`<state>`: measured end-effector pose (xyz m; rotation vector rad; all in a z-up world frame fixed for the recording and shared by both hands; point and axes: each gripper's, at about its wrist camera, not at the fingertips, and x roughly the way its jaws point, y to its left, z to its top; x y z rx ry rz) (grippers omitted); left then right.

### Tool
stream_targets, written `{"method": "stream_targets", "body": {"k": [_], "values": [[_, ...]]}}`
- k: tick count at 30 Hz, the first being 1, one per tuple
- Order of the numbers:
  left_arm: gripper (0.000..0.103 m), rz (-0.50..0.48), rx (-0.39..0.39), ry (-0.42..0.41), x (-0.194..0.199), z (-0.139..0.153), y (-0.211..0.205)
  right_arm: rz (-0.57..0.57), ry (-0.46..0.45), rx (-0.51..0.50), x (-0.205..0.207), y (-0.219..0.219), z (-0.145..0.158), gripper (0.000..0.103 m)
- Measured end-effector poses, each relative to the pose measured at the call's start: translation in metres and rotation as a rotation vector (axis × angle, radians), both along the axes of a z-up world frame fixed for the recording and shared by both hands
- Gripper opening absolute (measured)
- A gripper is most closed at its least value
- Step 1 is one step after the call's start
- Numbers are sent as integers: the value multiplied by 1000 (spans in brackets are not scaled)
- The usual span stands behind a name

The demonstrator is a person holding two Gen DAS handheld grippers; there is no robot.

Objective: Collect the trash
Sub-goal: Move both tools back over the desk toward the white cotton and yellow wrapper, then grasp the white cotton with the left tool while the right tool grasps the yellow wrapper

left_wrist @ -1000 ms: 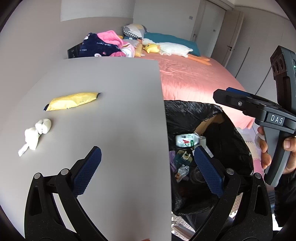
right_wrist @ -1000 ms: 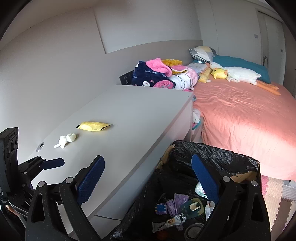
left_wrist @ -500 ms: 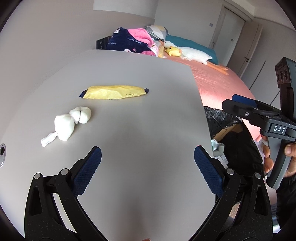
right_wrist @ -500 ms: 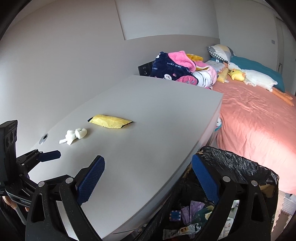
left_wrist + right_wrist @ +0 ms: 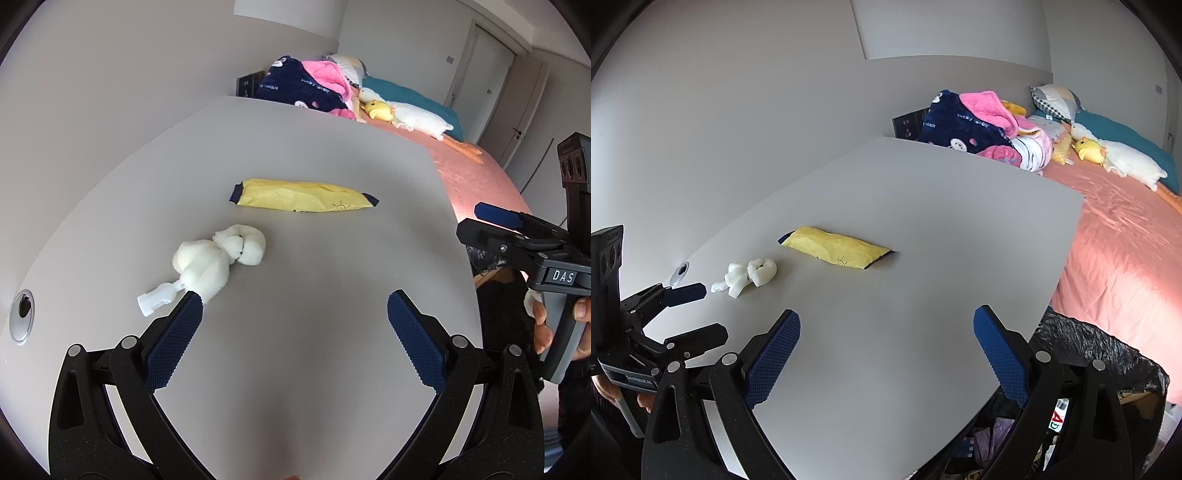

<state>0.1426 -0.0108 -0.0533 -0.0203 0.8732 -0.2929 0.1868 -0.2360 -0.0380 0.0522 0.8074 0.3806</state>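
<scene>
Nearest the lens, the left hand-held gripper (image 5: 294, 319) hangs released over the grey bench (image 5: 314, 266), its blue pads spread wide with nothing between them; the left pad sits just beside the white crumpled wad (image 5: 218, 260). The right hand-held gripper (image 5: 886, 341) is likewise spread and empty, above the bench edge next to the black-lined trash bin (image 5: 1097, 354). The wad looks like soft tissue twisted round a small stiff plastic piece, so it should be very light and squash easily; pinching its fat middle seems safer than the thin stub. Just beyond it lies the yellow wrapper (image 5: 301, 195), flat, apparently crinkly and possibly slick, best nipped across its narrow width near the centre. Further off, the pink bed (image 5: 1126, 236) carries bundled clothes (image 5: 964, 125)
</scene>
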Motion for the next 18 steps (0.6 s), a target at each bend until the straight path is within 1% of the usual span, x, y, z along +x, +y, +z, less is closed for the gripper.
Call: {"method": "stream_targets", "body": {"k": [8,15,18], "values": [[97,22,22,14,21,-7,17,35,12,-14,24,22,-2,95],[97,39,8,27,36,-13,32,69,24,-26,44,43,-6,95],[97,38,24,35,42,-17,34,84,28,-32,53,54,-7,95]]}}
